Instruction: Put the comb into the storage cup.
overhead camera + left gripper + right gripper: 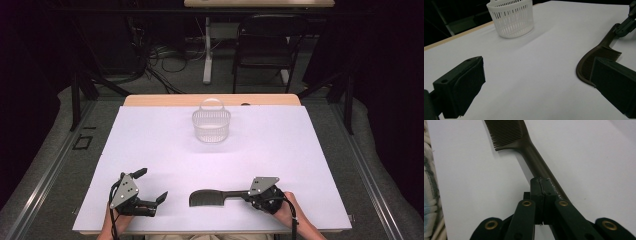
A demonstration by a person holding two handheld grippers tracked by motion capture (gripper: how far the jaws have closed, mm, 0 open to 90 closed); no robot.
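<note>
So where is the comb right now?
In the high view the comb lies near the table's front edge, right of centre, its handle by the right gripper, between both grippers.

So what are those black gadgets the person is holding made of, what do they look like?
Each hand-held gripper, left and right, is a black frame with two blocky black jaws on hinged links; brass-coloured rivets show on the right one's links. A grey three-cornered plate with small holes sits on top of each, and a thin black cable trails back along the bare forearms. No sleeves show.

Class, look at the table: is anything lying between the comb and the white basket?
Nothing visible: the sheet between the comb, held by its handle in the right tool, and the basket is bare.
</note>
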